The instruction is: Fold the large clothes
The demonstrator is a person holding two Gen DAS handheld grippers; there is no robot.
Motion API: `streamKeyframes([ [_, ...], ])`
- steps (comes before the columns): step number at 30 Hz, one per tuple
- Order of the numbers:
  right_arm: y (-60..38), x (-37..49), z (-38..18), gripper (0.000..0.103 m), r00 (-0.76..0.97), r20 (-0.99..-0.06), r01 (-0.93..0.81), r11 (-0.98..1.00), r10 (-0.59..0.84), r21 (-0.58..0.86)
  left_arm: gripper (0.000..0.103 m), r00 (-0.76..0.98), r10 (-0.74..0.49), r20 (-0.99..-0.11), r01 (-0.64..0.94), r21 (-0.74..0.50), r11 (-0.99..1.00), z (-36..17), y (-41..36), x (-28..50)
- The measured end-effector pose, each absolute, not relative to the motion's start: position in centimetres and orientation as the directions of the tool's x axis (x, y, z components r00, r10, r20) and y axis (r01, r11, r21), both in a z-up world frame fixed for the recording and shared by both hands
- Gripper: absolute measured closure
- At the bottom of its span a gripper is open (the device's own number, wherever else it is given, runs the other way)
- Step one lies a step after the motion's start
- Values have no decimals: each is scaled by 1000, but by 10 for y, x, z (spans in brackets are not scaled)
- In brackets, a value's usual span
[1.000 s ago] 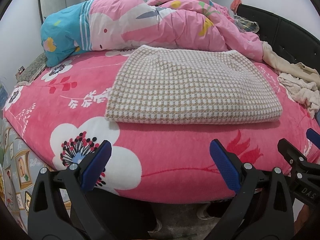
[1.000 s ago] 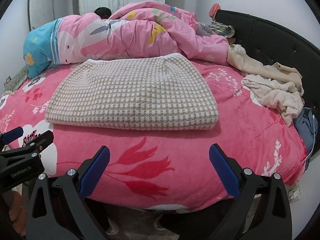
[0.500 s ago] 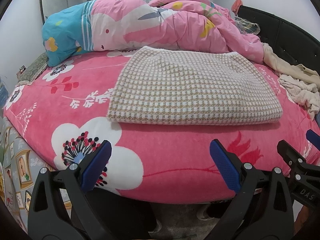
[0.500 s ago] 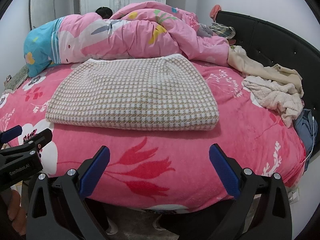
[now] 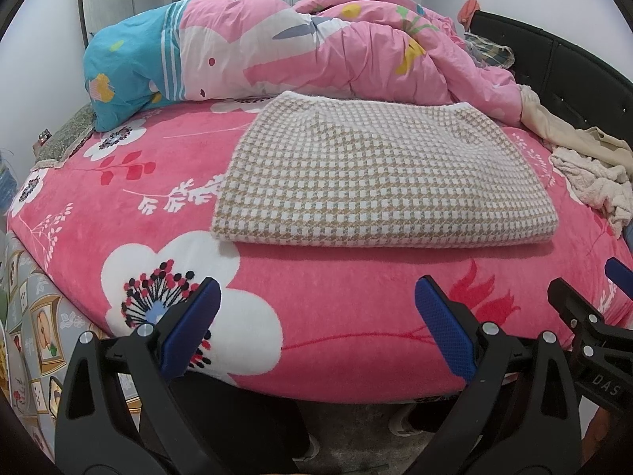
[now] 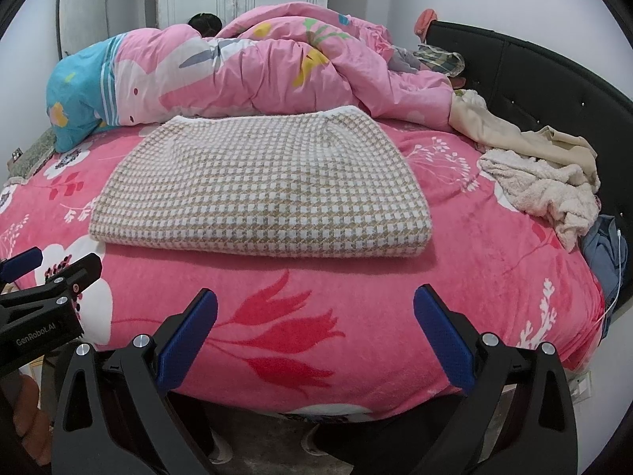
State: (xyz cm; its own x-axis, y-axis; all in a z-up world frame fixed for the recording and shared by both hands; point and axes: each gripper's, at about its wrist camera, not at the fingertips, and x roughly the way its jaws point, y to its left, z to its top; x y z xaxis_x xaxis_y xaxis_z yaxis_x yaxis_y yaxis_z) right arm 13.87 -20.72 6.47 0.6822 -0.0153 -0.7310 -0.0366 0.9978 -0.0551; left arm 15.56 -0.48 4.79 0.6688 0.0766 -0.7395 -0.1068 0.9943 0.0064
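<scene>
A: Where does the checked garment [image 5: 379,178] lie?

B: Folded flat on the bed [image 5: 316,301], mid-width, set back from the near edge. Long axis runs parallel to that edge. Its thick folded edge faces both claws.

A: Claws?

B: Left claw [image 5: 316,328] wide apart, holding nothing, hovering at the near edge of the bed. Right claw [image 6: 316,328] likewise wide and empty, just beside it. Garment lies straight ahead of both, apart from them; neither touches it.

A: Which is nearer?

B: Judgement only: about equal. The left claw faces the garment's left near corner, the right claw the right near corner, so a further fold would likely take one corner each.

A: Hidden or unclear?

B: Far edge of the garment runs up against the pink duvet [image 6: 257,75]; cannot tell if it tucks under. Layer count in the fold not readable. Loose cream clothes [image 6: 546,190] sit at the bed's right edge; a blue item below them is partly cut off.
</scene>
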Motion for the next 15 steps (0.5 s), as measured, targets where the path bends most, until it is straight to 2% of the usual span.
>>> streamKeyframes([
  [15, -209, 139, 62, 6, 680, -733, -33, 998, -18, -55, 8, 669, 74, -740, -105, 5, 994, 48, -5, 155],
])
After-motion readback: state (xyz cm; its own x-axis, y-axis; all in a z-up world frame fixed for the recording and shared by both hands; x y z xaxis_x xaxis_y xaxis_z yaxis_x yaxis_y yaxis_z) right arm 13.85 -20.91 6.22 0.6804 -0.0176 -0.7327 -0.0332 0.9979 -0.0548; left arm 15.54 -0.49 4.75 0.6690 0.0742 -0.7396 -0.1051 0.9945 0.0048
